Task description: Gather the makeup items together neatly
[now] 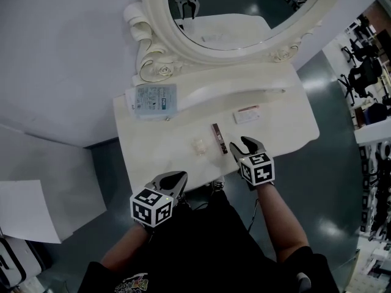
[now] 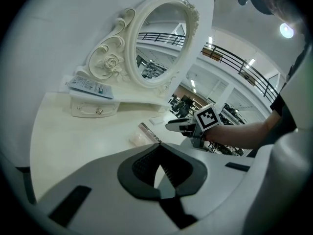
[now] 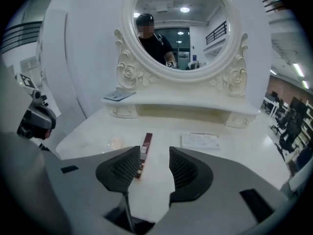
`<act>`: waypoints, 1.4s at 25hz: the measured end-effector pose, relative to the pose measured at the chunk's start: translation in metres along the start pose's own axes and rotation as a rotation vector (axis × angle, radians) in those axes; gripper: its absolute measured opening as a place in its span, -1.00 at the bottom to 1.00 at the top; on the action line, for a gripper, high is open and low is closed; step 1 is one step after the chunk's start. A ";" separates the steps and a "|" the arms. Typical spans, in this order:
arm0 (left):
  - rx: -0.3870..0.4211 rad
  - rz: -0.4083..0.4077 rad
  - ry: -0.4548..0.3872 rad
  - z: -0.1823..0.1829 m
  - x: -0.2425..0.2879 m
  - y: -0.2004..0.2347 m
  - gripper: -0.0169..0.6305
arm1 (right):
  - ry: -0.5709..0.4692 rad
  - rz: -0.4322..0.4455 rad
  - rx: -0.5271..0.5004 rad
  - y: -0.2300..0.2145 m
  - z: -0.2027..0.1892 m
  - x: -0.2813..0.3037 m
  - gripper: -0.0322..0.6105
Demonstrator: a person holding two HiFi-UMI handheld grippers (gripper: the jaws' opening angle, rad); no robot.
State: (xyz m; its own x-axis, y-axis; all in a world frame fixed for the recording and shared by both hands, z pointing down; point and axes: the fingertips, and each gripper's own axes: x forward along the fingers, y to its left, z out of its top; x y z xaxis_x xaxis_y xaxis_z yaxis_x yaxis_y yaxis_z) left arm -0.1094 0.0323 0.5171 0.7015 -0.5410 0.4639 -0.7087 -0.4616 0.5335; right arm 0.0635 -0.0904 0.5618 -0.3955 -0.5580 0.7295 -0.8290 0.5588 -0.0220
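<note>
A slim dark red makeup box (image 1: 219, 137) lies mid-table on the white vanity (image 1: 278, 112). Left of it is a small clear item (image 1: 200, 145), and to the back right a flat white packet (image 1: 248, 114). My right gripper (image 1: 240, 144) hovers just right of the box's near end, open, with nothing between its fingers. In the right gripper view the box (image 3: 145, 151) runs beside the left finger, with the packet (image 3: 199, 140) ahead of my right gripper (image 3: 154, 150). My left gripper (image 1: 182, 176) waits at the table's front edge; its tips (image 2: 159, 151) meet, holding nothing.
A blue-and-white pack (image 1: 153, 100) rests on the raised shelf's left end above a small drawer (image 2: 95, 110). The oval mirror (image 1: 244, 17) in its carved frame stands behind. The table's right edge drops to the grey floor (image 1: 342, 163).
</note>
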 end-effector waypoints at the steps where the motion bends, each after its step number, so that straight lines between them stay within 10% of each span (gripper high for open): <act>1: 0.000 -0.001 0.000 0.001 0.003 -0.003 -0.92 | 0.004 0.005 -0.038 -0.013 -0.001 -0.003 -0.32; 17: -0.045 0.103 -0.003 0.009 0.074 -0.049 -0.92 | 0.303 0.258 -0.917 -0.131 -0.012 0.034 -0.23; 35: -0.189 0.290 -0.060 0.004 0.120 -0.072 -0.92 | 0.463 0.608 -1.185 -0.159 -0.027 0.080 -0.14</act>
State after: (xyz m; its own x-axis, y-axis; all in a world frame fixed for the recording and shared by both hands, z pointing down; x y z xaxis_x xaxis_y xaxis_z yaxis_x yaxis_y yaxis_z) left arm 0.0250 -0.0019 0.5320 0.4634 -0.6736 0.5757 -0.8475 -0.1471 0.5101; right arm 0.1744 -0.2073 0.6422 -0.2100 0.0732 0.9750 0.3330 0.9429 0.0010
